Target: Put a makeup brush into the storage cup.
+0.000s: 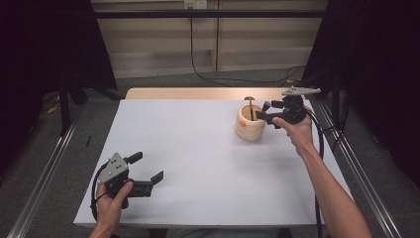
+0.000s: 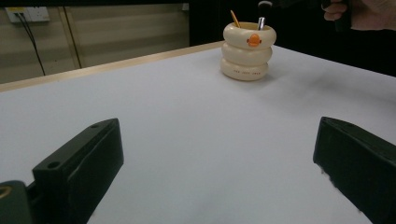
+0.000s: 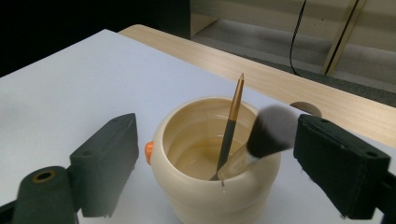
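The left gripper (image 1: 151,176) sits low at the person's near left, gripped from below by the left hand (image 1: 111,201), its jaws spread wide and level. The right arm stretches far forward, the right hand (image 1: 294,130) wrapped around the right gripper (image 1: 264,111). Its jaws stand apart and seem to point leftward, though they look small from above.

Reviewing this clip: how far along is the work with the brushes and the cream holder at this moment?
Done, it seems: a gold-tipped brush and a fluffy makeup brush both stand inside the cream holder. In hand: nothing; the right tool sits open around the holder's rim, its pads clear of the fluffy brush. The left tool is open over bare white table. Left: probably just pulling the right tool away.
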